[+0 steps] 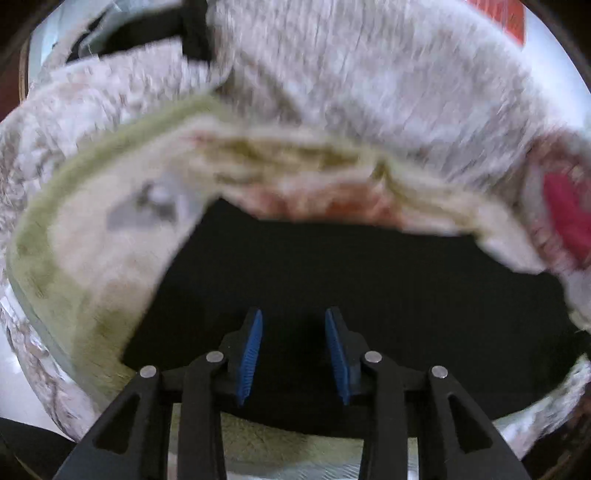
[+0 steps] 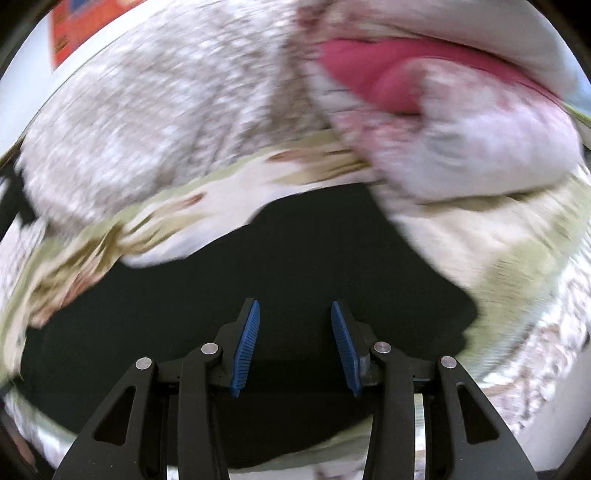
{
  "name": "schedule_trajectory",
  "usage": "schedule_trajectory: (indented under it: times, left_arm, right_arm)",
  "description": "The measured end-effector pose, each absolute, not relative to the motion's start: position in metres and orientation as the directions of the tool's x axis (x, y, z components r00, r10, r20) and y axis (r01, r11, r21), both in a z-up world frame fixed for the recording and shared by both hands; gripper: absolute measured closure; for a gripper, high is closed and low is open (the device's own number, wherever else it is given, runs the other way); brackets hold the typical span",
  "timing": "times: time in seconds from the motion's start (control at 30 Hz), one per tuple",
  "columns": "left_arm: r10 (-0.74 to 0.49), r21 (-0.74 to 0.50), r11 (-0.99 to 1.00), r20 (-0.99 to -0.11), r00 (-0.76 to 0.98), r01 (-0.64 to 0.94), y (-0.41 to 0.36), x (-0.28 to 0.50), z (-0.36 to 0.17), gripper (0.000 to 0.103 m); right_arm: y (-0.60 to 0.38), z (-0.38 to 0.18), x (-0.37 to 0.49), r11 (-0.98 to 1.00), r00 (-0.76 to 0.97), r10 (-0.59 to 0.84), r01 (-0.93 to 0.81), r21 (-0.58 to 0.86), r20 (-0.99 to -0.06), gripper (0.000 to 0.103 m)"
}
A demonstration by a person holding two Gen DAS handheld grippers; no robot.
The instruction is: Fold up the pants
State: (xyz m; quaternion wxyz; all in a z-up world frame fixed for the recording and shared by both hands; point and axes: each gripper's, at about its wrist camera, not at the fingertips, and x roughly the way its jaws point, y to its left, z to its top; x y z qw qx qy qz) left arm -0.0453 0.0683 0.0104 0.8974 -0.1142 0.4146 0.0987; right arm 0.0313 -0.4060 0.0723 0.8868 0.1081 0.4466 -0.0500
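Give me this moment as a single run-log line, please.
left claw: open, empty | right claw: open, empty | black pants: flat beneath both | bedding: patterned, blurred

Orange packet (image 2: 70,33) perhaps bears print; blur leaves nothing legible.

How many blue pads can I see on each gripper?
2 on each. The left gripper has one pad on each finger; likewise the right gripper. Both hang apart over the black pants.
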Motion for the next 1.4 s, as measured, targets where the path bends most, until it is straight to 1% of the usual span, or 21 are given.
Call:
schedule_trajectory:
  times: [0.1,0.13,0.23,0.3,0.43,0.6,0.73,0.83,0.93,1.03,1.2,1.4]
  left_arm:
    - [0.096,-0.118,0.954,-0.748,0.656,-0.275,0.069,-0.05,0.012,0.065]
    - [0.105,-0.119,0.951,-0.743,0.661,-0.285,0.071,-0.053,0.013,0.065]
    - [0.133,-0.121,0.939,-0.737,0.662,-0.323,0.08,-0.058,0.011,0.065]
    - [0.136,-0.127,0.935,-0.735,0.665,-0.331,0.086,-0.06,0.01,0.065]
    - [0.125,-0.141,0.934,-0.731,0.671,-0.327,0.084,-0.064,0.013,0.065]
    - [0.08,-0.176,0.938,-0.727,0.682,-0.298,0.076,-0.076,0.018,0.065]
    - [0.037,-0.23,0.928,-0.725,0.688,-0.292,0.073,-0.093,0.019,0.065]
    - [0.015,-0.278,0.911,-0.718,0.696,-0.306,0.078,-0.105,0.021,0.065]
    - [-0.007,-0.336,0.878,-0.721,0.693,-0.341,0.086,-0.117,0.018,0.063]
    - [-0.044,-0.397,0.845,-0.718,0.694,-0.357,0.097,-0.119,0.01,0.062]
    - [-0.043,-0.413,0.834,-0.709,0.703,-0.365,0.096,-0.117,0.006,0.062]
    - [-0.049,-0.493,0.773,-0.675,0.736,-0.4,0.109,-0.113,-0.003,0.062]
  right_arm:
    - [-0.416,0.08,0.026,0.961,0.621,-0.019,0.227,0.157,-0.784,0.062]
    - [-0.417,0.078,0.028,0.961,0.616,-0.013,0.226,0.16,-0.788,0.062]
    - [-0.41,0.063,0.037,0.971,0.551,-0.038,0.216,0.099,-0.833,0.062]
    - [-0.408,0.069,0.035,0.971,0.569,-0.046,0.219,0.098,-0.821,0.062]
    - [-0.391,0.075,0.032,0.98,0.604,0.07,0.107,0.169,-0.794,0.062]
    - [-0.341,0.067,0.028,0.966,0.543,0.254,-0.111,0.232,-0.8,0.062]
    - [-0.309,0.061,0.019,0.938,0.491,0.344,-0.228,0.263,-0.8,0.062]
    - [-0.295,0.056,0.015,0.927,0.467,0.361,-0.277,0.253,-0.807,0.062]
    - [-0.294,0.055,0.015,0.925,0.462,0.364,-0.282,0.255,-0.809,0.062]
    - [-0.299,0.055,0.017,0.927,0.463,0.363,-0.264,0.265,-0.809,0.062]
    - [-0.303,0.054,0.019,0.929,0.461,0.36,-0.254,0.268,-0.811,0.062]
    - [-0.303,0.054,0.019,0.927,0.461,0.368,-0.256,0.275,-0.808,0.062]
